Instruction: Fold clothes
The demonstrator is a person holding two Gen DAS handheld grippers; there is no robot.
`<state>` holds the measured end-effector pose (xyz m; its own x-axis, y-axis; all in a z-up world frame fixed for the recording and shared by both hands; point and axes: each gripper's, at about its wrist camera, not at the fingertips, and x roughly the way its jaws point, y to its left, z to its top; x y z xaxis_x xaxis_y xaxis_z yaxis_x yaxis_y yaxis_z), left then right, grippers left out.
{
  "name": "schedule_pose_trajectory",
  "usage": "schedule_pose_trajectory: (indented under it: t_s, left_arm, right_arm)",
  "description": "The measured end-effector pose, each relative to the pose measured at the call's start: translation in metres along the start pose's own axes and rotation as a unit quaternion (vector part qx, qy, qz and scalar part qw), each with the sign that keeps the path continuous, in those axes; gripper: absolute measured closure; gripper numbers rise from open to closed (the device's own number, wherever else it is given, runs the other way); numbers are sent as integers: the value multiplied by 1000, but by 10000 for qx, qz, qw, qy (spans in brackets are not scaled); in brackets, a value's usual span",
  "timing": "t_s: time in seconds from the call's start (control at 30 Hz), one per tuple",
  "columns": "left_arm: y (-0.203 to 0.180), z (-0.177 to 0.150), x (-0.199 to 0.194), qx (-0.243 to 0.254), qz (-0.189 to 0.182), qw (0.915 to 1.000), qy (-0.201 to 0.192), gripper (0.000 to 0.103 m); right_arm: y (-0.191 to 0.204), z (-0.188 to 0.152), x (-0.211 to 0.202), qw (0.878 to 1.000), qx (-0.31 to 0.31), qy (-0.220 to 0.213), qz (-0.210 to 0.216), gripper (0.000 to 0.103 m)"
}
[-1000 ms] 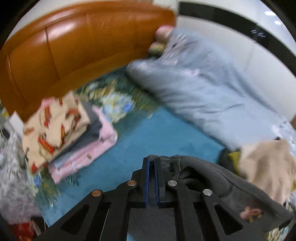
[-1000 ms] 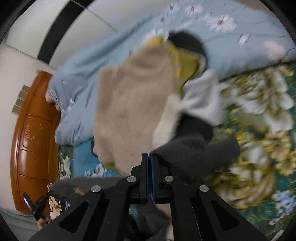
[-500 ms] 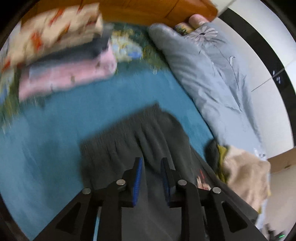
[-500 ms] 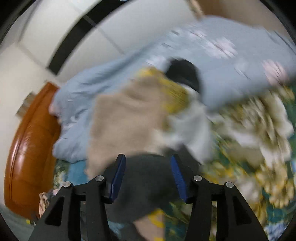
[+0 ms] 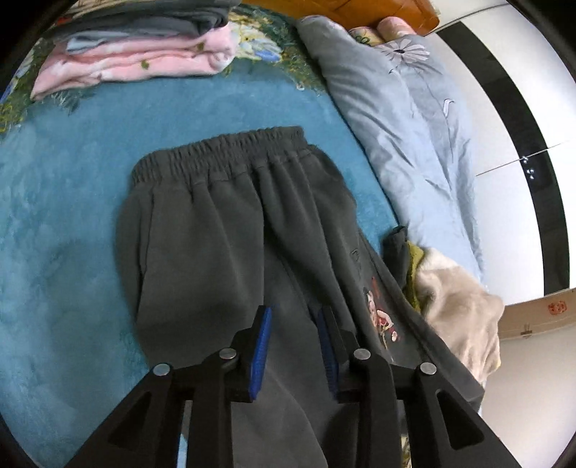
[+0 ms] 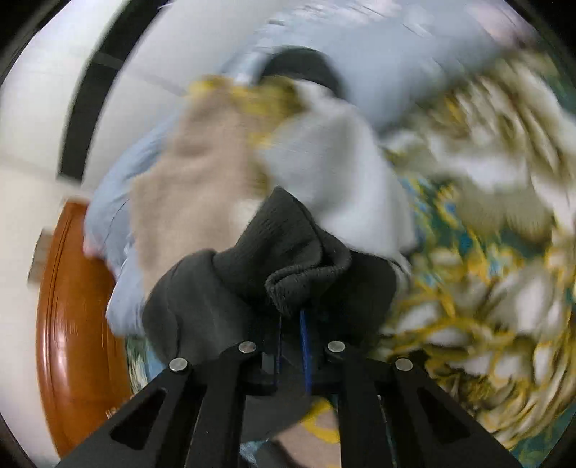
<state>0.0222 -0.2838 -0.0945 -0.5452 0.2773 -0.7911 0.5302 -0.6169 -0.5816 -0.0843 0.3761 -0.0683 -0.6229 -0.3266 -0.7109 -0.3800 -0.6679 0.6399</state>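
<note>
Left hand-held gripper (image 5: 293, 324): jaws apart, over trousers, gripping nothing.
Right hand-held gripper (image 6: 291, 316): clamped on ribbed cuff (image 6: 288, 266).
Bed (image 5: 72, 187): teal cover.
Dark grey trousers (image 5: 230, 230): flat mid-bed, waistband toward headboard (image 5: 342, 7).
Folded stack (image 5: 136, 50): headboard edge.

A teal plush bedspread (image 5: 72, 201) is filling the left and centre of the left wrist view, its floral border running along the top. An orange wooden headboard (image 5: 345, 9) is peeking in at the top edge. A white wall with a black stripe (image 5: 518, 118) is curving down the right side.
</note>
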Motion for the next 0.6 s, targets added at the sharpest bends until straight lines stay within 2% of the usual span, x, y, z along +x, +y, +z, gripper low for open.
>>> schedule_pose_trajectory:
  t_s: [0.07, 0.13, 0.2, 0.23, 0.33, 0.4, 0.47, 0.53, 0.57, 0.6]
  left_arm:
    - [3, 0, 4, -69, 65, 9999, 46, 73]
    - [7, 0, 8, -131, 93, 9998, 144, 73]
    - [9, 0, 11, -172, 123, 9995, 216, 73]
    - [9, 0, 11, -167, 144, 9995, 208, 73]
    - [8, -1, 10, -127, 200, 9996, 180, 71]
    - [7, -2, 10, -78, 231, 9996, 159, 70]
    - [6, -3, 9, -6, 261, 9995, 158, 69]
    - [4, -3, 9, 74, 296, 9994, 161, 68]
    - [3, -4, 8, 128, 326, 9993, 164, 68]
    - [1, -4, 7, 172, 340, 9992, 154, 68]
  right_arm:
    - [19, -1, -17, 9986, -489, -129, 128, 94]
    - [30, -5, -27, 9961, -873, -98, 80, 90]
    - [29, -18, -23, 9943, -1042, 215, -55, 61]
    - [28, -28, -19, 9925, -1131, 443, -97, 60]
    - [20, -75, 3, 9770, -1546, 1458, -154, 60]
    - [14, -113, 20, 9603, -1796, 2120, -254, 60]
    - [4, -143, 31, 9492, -1846, 2514, -405, 60]
    - [-7, -158, 34, 9491, -1557, 2703, -435, 60]
    - [-12, -164, 32, 9501, -1350, 2790, -353, 64]
    - [-15, -169, 29, 9502, -1197, 2862, -297, 85]
